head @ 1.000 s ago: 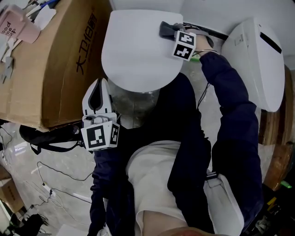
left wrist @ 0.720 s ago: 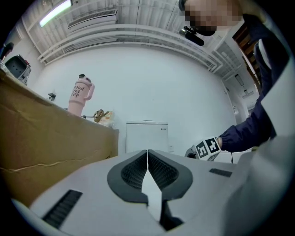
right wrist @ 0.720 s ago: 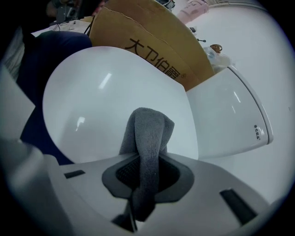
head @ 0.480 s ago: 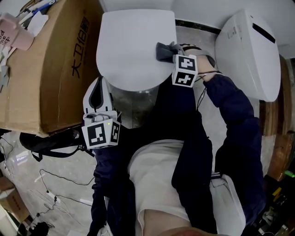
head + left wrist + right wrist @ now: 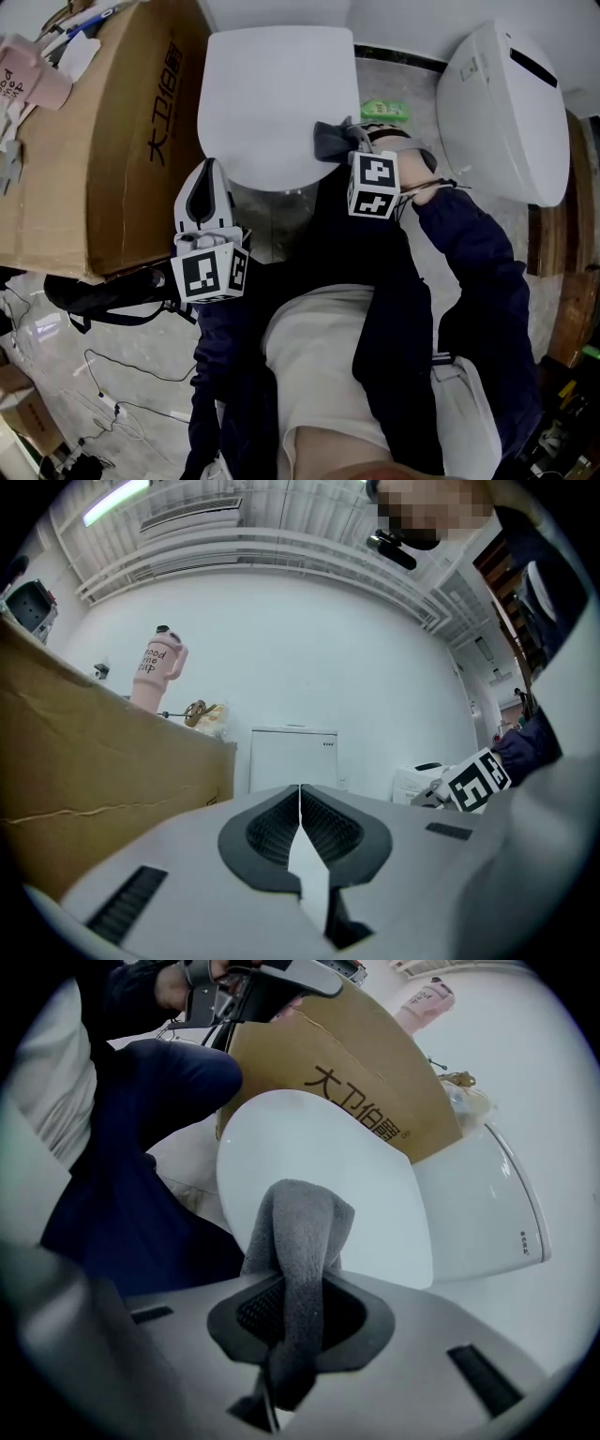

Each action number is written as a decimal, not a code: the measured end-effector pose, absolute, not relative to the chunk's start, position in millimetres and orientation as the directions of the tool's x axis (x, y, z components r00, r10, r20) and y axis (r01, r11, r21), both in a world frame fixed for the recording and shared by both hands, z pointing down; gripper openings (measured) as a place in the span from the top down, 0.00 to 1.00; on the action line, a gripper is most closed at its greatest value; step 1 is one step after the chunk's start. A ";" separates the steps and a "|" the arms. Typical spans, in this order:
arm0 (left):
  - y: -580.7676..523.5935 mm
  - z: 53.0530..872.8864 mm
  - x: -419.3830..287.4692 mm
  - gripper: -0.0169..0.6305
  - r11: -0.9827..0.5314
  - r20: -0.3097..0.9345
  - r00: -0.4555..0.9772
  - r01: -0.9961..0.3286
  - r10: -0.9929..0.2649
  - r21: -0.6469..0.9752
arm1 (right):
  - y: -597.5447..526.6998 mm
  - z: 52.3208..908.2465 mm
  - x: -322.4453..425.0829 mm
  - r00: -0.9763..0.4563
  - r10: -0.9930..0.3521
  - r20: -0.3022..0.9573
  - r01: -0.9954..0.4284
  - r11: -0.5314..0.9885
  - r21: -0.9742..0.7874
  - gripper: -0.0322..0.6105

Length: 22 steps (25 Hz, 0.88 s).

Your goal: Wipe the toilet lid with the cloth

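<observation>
Right tool (image 5: 286, 1340) pinched the fuzzy grey cloth (image 5: 330, 141) on the smooth oval lid (image 5: 272, 94), now slid from far rim to near edge; left tool (image 5: 300, 832) closed, empty.

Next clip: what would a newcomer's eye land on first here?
The white toilet lid fills the top middle of the head view, with the right gripper shut on a grey cloth at its right edge. A cardboard box stands to its left; the left gripper, shut and empty, hangs near the lid's front.
</observation>
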State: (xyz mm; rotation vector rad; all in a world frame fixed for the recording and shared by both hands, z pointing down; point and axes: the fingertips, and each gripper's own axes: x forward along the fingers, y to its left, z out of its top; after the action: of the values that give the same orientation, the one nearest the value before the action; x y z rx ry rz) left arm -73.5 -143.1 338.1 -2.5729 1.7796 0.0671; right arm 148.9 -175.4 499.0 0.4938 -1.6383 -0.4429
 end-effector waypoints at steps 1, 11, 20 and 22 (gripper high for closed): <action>-143.0 338.2 -73.3 0.95 -0.352 -0.040 0.351 -0.936 -0.935 0.016 | -173.2 499.7 148.5 -0.102 -0.543 0.834 -0.059 0.840 0.540 0.84; -134.9 331.4 -69.5 0.95 -0.357 -0.016 0.358 -0.934 -0.934 -0.029 | -258.4 443.5 138.8 -0.125 -0.621 0.774 -0.215 0.778 0.590 0.84; -123.3 335.4 -70.1 0.95 -0.309 0.023 0.308 -0.949 -0.951 -0.056 | -395.3 404.4 124.0 -0.089 -0.813 0.575 -0.107 0.582 0.806 0.84; -118.2 337.1 -73.6 0.95 -0.290 0.033 0.288 -0.955 -0.957 -0.069 | -430.9 411.7 123.9 -0.078 -0.844 0.530 -0.084 0.536 0.840 0.84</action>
State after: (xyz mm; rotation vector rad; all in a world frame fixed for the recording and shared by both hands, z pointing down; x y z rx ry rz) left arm -73.6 -118.2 337.1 -2.4924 1.8506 -0.1051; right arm 123.9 -430.9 411.7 0.8256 -1.5351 -0.7663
